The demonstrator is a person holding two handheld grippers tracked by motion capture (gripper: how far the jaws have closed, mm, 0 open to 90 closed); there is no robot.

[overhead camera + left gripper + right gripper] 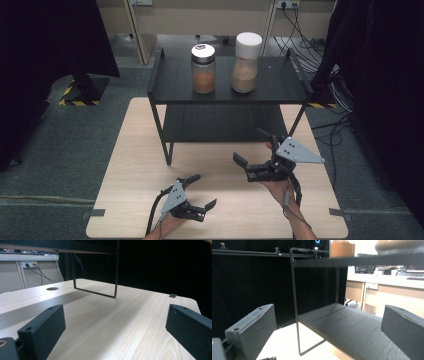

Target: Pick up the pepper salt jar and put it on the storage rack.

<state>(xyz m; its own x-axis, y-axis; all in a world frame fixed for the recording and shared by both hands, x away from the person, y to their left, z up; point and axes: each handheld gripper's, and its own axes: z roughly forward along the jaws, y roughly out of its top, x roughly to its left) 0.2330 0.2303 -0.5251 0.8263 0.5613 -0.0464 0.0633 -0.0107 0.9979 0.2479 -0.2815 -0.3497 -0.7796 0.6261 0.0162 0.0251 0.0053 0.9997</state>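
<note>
Approach stage: both jars, brown-filled jar (203, 68) and white-lidded jar (246, 62), stand on the rack (170, 90) top. Right gripper (255, 155) and left gripper (199, 192), fingers released, wait before it; next probably reach up.

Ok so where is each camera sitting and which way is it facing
High view: above the person's side, looking down at the table, shelf rack, both hands.
Left gripper view: low on the left gripper, looking across the tabletop to the rack's leg.
Right gripper view: on the right gripper, facing the rack's lower shelf.
All share the rack.
</note>
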